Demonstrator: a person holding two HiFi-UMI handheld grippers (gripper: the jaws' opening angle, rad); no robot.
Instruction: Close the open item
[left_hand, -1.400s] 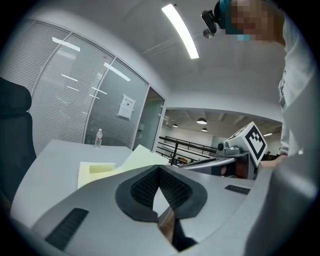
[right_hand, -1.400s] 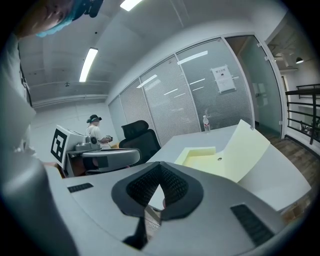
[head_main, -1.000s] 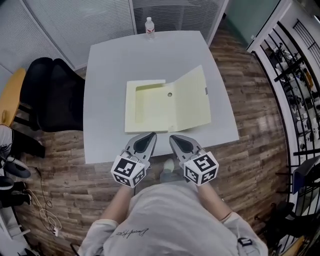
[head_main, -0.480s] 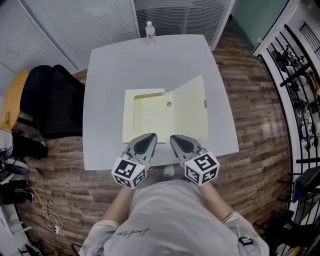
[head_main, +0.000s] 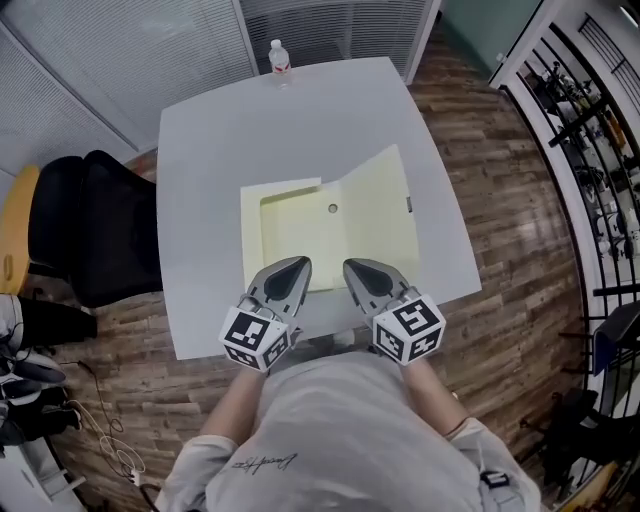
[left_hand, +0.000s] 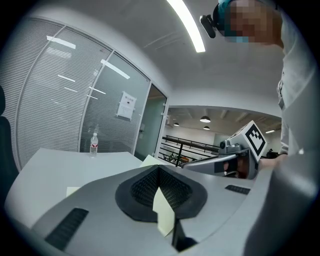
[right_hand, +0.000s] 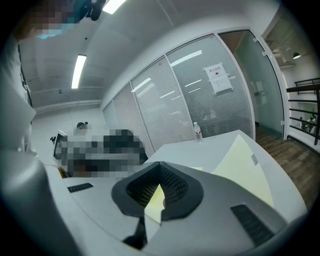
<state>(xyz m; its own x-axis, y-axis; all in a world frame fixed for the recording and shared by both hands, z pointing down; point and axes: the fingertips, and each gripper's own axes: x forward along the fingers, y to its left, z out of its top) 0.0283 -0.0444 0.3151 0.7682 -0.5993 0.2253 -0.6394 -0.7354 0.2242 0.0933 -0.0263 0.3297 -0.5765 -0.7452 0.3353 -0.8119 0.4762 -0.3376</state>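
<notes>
Edged toward pale-yellow cardboard box folder (head_main: 295, 228) ahead | left gripper (head_main: 297, 263), right gripper (head_main: 352, 266) pinched together, empty | sweep raised lid (head_main: 382, 215) over from right

The folder (head_main: 322, 240) lies on the table's (head_main: 200, 180) near half, a bottle (head_main: 279, 56) at its far edge.
</notes>
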